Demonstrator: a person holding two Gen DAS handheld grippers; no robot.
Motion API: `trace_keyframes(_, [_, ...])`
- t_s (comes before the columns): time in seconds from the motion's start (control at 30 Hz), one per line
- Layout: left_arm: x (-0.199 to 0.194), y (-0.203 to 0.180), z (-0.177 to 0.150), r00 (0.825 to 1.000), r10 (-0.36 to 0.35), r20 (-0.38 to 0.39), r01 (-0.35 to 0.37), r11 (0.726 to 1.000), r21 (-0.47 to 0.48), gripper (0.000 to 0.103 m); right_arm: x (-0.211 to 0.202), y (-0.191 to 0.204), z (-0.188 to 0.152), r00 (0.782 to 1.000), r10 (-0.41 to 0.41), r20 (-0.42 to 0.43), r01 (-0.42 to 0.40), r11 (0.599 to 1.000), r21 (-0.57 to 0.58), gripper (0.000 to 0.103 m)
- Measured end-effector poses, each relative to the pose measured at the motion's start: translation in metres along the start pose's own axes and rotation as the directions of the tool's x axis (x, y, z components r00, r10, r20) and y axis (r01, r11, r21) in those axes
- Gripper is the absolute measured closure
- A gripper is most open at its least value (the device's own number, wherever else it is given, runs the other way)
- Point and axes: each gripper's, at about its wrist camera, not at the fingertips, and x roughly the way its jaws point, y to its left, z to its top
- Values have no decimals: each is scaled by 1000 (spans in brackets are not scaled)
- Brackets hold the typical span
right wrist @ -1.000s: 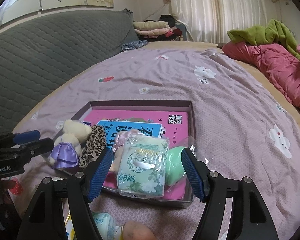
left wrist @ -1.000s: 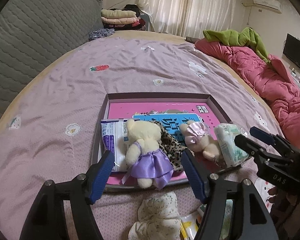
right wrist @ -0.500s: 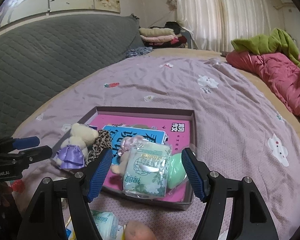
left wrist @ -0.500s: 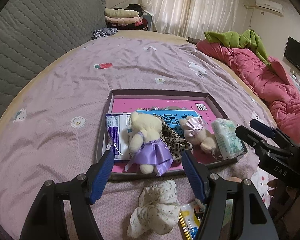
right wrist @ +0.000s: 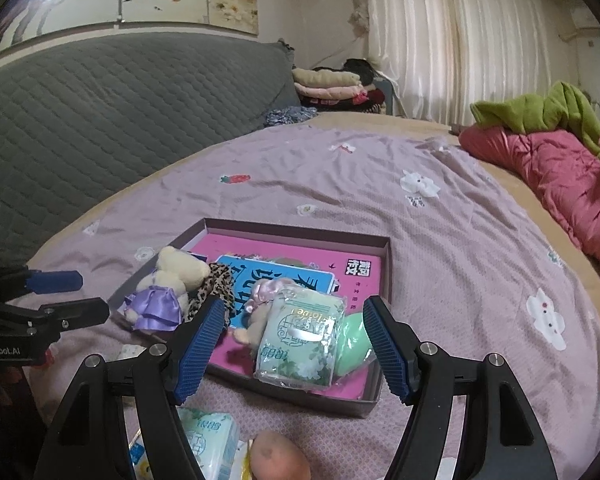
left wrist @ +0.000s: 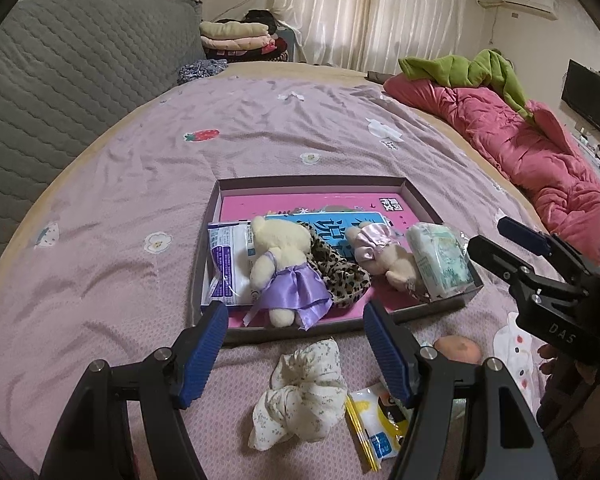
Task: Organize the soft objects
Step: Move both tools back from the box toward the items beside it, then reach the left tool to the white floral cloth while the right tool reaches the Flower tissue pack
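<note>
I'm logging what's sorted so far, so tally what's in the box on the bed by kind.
Plush bears: 2 (purple dress, pink bonnet)
Tissue or wipe packs: 2 (white-blue, green)
Leopard-print fabric: 1
Green round item: 1
Books: 2
Total: 8

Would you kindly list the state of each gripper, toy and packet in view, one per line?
Left gripper: open, empty.
Right gripper: open, empty.
Box: open, partly filled.
Bear in purple dress: lying in the box.
Bear in pink bonnet: lying in the box.
Green tissue packet: sealed, leaning in the box.
Floral cloth: bunched on the bed, outside the box.
</note>
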Motion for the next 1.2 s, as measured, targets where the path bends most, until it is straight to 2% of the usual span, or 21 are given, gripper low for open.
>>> trace_keyframes(0.5, [-16,5,-5,1000,11,0,-11,1000,-17,33,-19,-5,-12,1000,-3,3,3,1000,0,29])
trace_keyframes(1.2, [-26,-2,-20,1000,-5,-22,5,1000,8,33,-36,10,-43,997,-30,-72,26,998,-62,29])
